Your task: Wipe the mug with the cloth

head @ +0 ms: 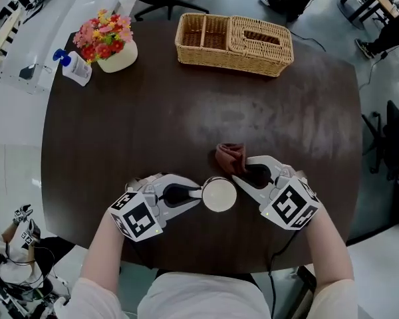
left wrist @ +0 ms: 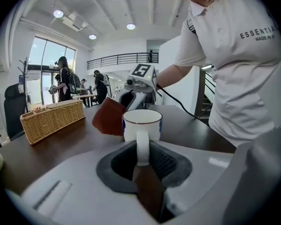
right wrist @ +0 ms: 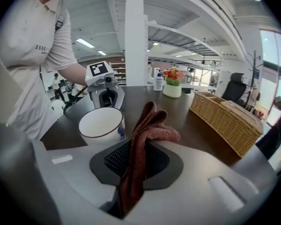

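Note:
A white mug point(head: 219, 194) with a dark rim line stands near the table's front edge. My left gripper point(head: 194, 194) is shut on its handle point(left wrist: 141, 146), with the mug point(left wrist: 142, 123) straight ahead of the jaws. My right gripper point(head: 245, 171) is shut on a reddish-brown cloth point(head: 230, 156), which sticks up between the jaws point(right wrist: 145, 139) in the right gripper view. The cloth hangs just right of and behind the mug point(right wrist: 102, 124), close to its side; I cannot tell whether they touch.
The dark round table point(head: 186, 105) carries a wicker basket point(head: 234, 42) at the back, a pot of flowers point(head: 108, 40) and a small bottle point(head: 73, 66) at the back left. The table's front edge point(head: 206, 266) runs just below both grippers.

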`<state>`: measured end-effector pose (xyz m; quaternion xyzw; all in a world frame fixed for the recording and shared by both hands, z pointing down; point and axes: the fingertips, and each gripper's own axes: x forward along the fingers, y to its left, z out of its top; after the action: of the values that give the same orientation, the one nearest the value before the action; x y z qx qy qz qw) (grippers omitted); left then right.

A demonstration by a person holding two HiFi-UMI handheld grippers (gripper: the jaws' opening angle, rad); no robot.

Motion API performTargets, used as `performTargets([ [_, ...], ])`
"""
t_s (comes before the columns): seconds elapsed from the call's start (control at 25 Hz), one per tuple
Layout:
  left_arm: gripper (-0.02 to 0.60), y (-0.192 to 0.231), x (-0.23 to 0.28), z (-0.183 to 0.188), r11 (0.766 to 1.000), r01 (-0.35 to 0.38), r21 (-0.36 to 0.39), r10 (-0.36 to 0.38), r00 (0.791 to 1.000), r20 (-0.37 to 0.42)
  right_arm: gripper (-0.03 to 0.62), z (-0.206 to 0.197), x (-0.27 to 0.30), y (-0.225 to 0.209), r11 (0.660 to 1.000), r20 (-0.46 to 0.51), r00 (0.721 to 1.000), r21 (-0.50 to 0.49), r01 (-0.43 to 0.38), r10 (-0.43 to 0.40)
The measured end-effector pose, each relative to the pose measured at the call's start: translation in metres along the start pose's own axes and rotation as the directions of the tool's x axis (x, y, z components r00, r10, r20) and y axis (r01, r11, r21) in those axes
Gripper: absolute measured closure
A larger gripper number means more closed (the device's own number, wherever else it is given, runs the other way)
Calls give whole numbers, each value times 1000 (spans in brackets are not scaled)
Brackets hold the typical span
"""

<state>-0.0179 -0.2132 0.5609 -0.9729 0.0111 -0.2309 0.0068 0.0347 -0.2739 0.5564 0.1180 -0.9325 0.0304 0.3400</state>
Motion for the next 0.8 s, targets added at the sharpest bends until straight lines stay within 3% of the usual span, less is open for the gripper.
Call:
performTargets([
  [0.2,511,1,1,-1,996,85,33,-85,996,-26,511,9,26,-2,968,-40,979,-144,-206,202],
  [0.28,511,2,1,0,994,107,32,-105,994,-34,513,11,32,4,924,-97,954,-239,-297,282],
  [0.36,511,3,1,1,993,116,18,-116,993,-34,514,13,36,10,857,-176,927,-356,-373,331],
  [0.48,509,2,1,2,994,111,-25,-111,994,-14,514,14,37,15,751,-282,894,-488,-445,347],
  [0.56,509,2,1,1,994,98,-43,-98,995,-2,514,14,36,16,703,-328,881,-533,-471,342],
  [0.68,509,2,0,1,995,83,-58,-83,997,2,516,7,29,18,669,-367,870,-559,-490,330],
  [0.8,509,1,0,1,996,73,-60,-73,997,2,514,-3,21,22,674,-379,866,-549,-493,325],
])
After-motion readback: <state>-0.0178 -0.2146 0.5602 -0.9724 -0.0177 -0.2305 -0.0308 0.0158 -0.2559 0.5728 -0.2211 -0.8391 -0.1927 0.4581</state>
